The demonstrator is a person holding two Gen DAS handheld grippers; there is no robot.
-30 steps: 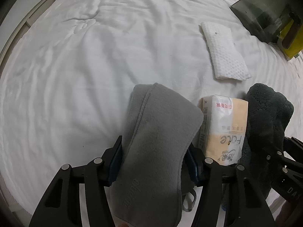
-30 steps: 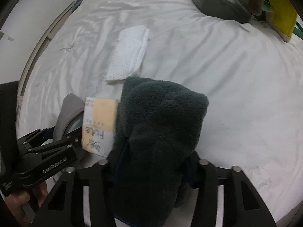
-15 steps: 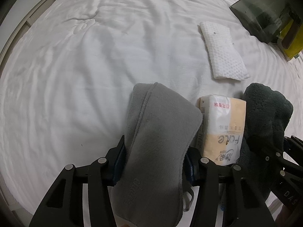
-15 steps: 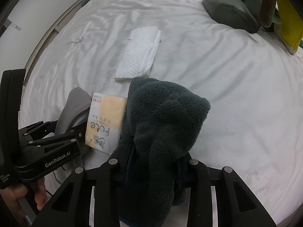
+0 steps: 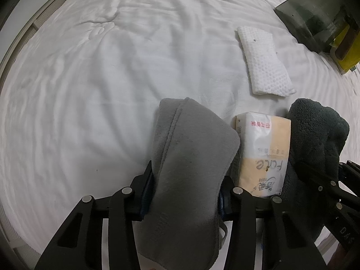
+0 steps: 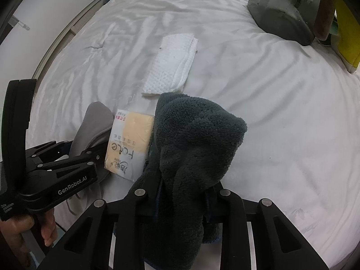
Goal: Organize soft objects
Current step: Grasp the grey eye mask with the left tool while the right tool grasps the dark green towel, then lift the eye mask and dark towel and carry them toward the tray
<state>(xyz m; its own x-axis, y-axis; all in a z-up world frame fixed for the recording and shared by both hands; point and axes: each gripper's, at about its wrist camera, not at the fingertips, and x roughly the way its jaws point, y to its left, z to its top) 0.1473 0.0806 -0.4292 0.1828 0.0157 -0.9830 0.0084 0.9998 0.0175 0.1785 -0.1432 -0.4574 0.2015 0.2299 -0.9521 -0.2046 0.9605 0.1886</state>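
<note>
Grey fleece fills the lower centre of my left view: the grey cloth [image 5: 191, 168], with my left gripper [image 5: 184, 193] pinching it, its jaws having just been closing on it. In the right view my right gripper [image 6: 183, 200] has likewise just been closing and now clamps the dark towel [image 6: 195, 139] at lower centre. A tissue pack [image 5: 263, 155] lies between them on the white bed [image 5: 90, 90]. A white cloth [image 6: 171, 65] sits above, near centre.

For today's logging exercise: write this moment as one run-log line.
left gripper: closing on grey cloth | right gripper: closing on dark towel
</note>
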